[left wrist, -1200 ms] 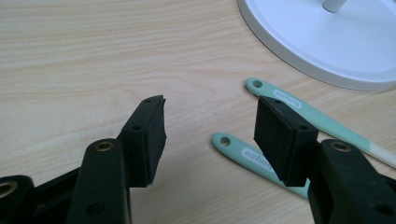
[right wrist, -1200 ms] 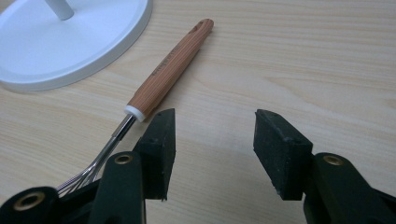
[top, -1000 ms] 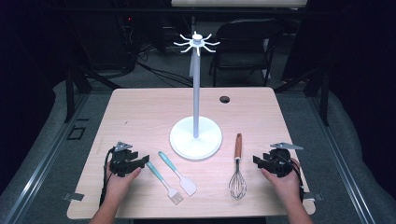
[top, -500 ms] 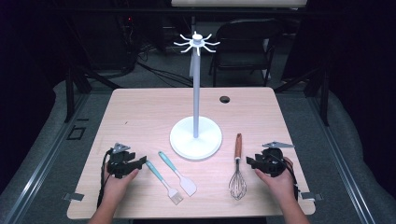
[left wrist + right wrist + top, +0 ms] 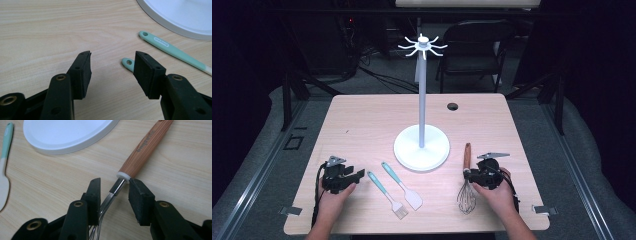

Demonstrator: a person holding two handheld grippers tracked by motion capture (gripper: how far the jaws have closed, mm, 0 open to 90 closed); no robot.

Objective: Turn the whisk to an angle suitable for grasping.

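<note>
In the right gripper view, the right gripper [image 5: 113, 195] is seen with its jaws apart and just closing, set either side of the whisk [image 5: 140, 152] at its metal neck; pad contact cannot be told. The whisk, lying at the lower right of the high view, has a reddish wooden handle, white collar and steel wires. The left gripper [image 5: 112, 71] is held with jaws apart, nothing between, beside a teal-handled brush [image 5: 128, 62] and spatula [image 5: 172, 50].

White hook stand [image 5: 421, 145], dark chair [image 5: 472, 47]
</note>
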